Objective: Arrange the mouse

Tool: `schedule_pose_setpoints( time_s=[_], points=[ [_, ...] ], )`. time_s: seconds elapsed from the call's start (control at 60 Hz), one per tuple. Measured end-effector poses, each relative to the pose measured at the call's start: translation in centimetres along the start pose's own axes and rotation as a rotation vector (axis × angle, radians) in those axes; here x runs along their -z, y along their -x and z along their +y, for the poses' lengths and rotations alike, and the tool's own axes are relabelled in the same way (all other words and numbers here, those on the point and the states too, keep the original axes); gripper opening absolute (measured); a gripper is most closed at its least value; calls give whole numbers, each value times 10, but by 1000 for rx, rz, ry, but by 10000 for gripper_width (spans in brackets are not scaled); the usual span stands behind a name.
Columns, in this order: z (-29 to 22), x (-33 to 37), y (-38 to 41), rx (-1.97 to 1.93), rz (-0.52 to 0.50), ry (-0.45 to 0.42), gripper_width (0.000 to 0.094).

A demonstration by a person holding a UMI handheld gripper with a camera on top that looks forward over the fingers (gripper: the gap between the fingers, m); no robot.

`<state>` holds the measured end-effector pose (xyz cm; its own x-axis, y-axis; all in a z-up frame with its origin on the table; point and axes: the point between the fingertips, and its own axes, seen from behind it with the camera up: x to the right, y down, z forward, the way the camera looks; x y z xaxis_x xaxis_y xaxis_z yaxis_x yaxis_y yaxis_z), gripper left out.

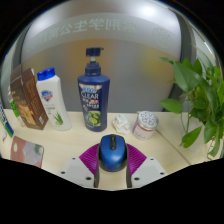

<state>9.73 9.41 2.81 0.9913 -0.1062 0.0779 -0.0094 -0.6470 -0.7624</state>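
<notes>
The blue mouse (111, 153) sits between the fingers of the gripper (112, 172), on a round magenta mat (93, 155); whether the jaws press on it, I cannot tell. Beyond the fingers stands a dark blue pump bottle (92, 92) labelled "CLEAR". Beside it stands a white bottle (51, 98) with a blue shield logo, its wording unreadable. A small jar (146, 122) and a green plant (201, 95) lie ahead on the other side.
</notes>
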Motion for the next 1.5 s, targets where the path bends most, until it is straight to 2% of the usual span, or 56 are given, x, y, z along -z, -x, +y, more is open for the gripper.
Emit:
schedule_pose_setpoints(
  time_s=[0.217, 0.3, 0.367, 0.433, 0.583, 0.683, 0.933, 1.0, 1.05, 1.1, 1.15, 1.217, 1.5],
  points=[
    [-119, 136, 36, -98, 18, -260, 365],
    [-144, 182, 89, -101, -25, -317, 365],
    [-136, 202, 148, -85, -81, -324, 363],
    [-108, 191, 207, -54, -151, -259, 361],
    [2, 142, 302, -3, -241, -59, 362],
    [46, 111, 320, 24, -224, 12, 366],
    [82, 81, 331, 38, -204, 58, 475],
    [87, 83, 329, 50, -193, 67, 533],
    [88, 90, 328, 60, -185, 68, 653],
    [86, 103, 326, 65, -177, 70, 871],
    [81, 120, 324, 66, -165, 59, 833],
    [74, 147, 319, 79, -141, 45, 861],
    [62, 269, 312, 69, -98, -1, 853]
  ],
)
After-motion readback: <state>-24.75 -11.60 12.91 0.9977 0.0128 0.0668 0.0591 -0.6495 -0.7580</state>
